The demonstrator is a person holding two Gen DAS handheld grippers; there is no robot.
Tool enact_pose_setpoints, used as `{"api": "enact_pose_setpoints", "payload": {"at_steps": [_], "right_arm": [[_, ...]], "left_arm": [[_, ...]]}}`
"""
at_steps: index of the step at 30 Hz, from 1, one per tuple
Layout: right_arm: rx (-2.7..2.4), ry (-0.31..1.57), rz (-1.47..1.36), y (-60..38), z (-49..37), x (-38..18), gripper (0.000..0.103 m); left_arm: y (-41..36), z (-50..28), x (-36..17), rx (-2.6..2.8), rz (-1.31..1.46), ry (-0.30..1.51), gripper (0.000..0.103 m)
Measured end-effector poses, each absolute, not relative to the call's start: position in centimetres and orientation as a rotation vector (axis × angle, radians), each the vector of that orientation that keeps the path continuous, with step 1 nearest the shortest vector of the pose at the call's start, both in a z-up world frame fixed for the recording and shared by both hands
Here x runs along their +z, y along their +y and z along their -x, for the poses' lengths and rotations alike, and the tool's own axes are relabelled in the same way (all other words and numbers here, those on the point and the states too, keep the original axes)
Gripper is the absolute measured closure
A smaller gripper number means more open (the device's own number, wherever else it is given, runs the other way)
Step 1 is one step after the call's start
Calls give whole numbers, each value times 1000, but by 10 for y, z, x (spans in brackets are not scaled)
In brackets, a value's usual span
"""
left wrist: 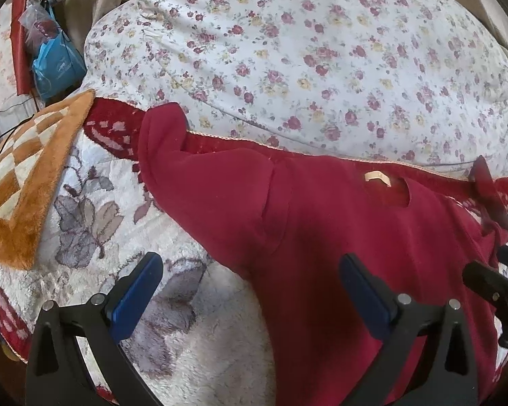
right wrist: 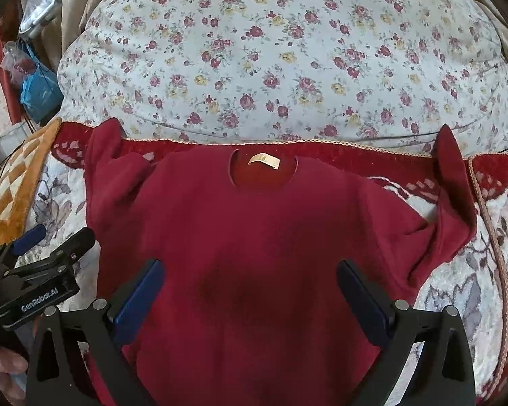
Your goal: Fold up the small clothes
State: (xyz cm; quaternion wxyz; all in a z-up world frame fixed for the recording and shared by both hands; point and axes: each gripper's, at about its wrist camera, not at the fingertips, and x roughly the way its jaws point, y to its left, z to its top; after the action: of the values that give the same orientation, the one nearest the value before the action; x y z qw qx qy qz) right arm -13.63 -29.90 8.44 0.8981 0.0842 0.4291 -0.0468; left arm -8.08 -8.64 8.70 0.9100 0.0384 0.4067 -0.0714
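Two tools are seen above one red sweater (right wrist: 254,237), which is spread flat, front up, on a floral blanket (right wrist: 464,291). The neckline with its pale label (right wrist: 263,160) is turned toward a flowered quilt (right wrist: 271,50) bunched just beyond the blanket's red border. Both sleeves are bent upward at the sides, their cuffs resting near that border.

The right tool (right wrist: 250,299) is held wide apart over the sweater's lower body, and nothing is gripped between its blue pads (right wrist: 139,299). The left tool (left wrist: 247,299) is likewise spread wide and is empty; one finger is seen over the blanket and the other over the sweater's side, below the left sleeve (left wrist: 193,169). Whether either tool touches the cloth cannot be told.

In the right view, the left tool (right wrist: 30,238) is seen at the sweater's left edge. An orange checked mat (left wrist: 20,182) is laid beside the blanket, and a blue bag (left wrist: 56,66) is hung beyond it.
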Motion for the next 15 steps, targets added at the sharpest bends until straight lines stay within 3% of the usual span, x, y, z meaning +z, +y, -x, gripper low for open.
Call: {"api": "enact_pose_setpoints", "payload": {"at_steps": [15], "right_arm": [[-75, 901, -197, -298, 134, 79, 0]], "left_arm": [[-90, 80, 88, -160, -82, 849, 0]]}}
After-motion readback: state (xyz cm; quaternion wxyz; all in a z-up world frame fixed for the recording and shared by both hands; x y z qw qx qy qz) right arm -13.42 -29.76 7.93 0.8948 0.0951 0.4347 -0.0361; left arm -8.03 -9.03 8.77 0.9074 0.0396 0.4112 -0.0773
